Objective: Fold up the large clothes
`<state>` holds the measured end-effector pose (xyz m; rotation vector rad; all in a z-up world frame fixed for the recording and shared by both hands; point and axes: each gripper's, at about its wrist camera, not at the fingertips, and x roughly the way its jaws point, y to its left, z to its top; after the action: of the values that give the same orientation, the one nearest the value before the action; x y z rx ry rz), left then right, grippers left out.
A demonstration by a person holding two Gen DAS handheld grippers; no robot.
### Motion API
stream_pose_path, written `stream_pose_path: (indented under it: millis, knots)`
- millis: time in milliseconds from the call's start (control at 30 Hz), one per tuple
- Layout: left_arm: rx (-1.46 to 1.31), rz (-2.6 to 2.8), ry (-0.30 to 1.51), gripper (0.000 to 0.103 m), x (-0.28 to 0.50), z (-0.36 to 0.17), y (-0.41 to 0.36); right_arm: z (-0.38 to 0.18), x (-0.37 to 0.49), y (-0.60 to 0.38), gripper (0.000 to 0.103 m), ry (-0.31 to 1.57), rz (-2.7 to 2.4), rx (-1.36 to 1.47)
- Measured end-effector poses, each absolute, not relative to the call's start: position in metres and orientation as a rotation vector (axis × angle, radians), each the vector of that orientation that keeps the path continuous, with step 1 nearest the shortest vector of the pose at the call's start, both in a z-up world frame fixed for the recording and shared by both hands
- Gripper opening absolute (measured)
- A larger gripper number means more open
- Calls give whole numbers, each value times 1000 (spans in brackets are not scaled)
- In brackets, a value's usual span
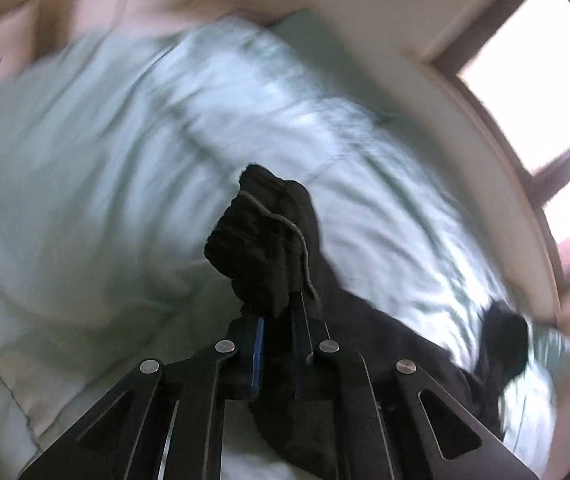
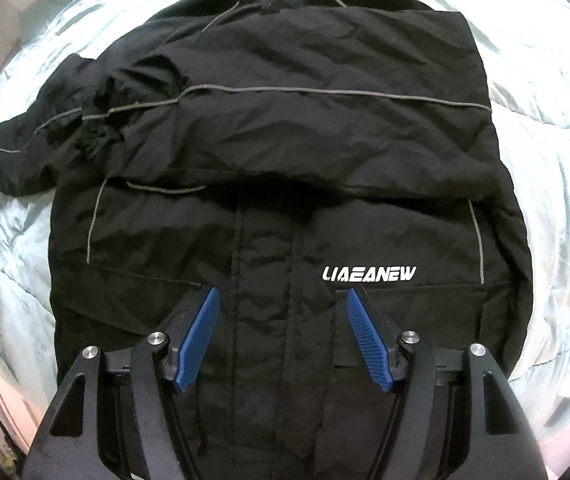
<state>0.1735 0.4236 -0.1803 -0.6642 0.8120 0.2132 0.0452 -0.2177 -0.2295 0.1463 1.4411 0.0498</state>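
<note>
Left tongs [image 1: 281, 312] clenched on jacket [image 2: 277, 140] cuff; right tongs [image 2: 281, 300] released above hem

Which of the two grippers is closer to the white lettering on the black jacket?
Right. The right gripper hangs open just above the white lettering. The left gripper is shut on a bunched sleeve end, away from it.

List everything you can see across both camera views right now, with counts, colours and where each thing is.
jacket: one, black with grey piping and white lettering, spread on the bed, one sleeve folded across the chest
jacket cuff: one, black, bunched between the left gripper's fingers
duvet: one, pale blue-green, under the jacket
window: one, bright, brown frame, right of the bed
left gripper: one, black, shut on the jacket cuff
right gripper: one, black with blue pads, open above the jacket front
</note>
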Motion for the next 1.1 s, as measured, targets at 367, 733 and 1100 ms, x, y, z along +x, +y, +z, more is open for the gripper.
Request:
stream_pose_path:
  millis: [367, 733, 1100]
  knots:
    - [-378, -269, 756, 9, 171, -97, 187, -216, 50, -230, 70, 1374, 103, 185]
    - [-306, -645, 983, 9, 189, -162, -32, -224, 46, -268, 70, 1348, 103, 249]
    - [-456, -669, 1337, 13, 199, -267, -55, -220, 90, -286, 70, 1279, 127, 271]
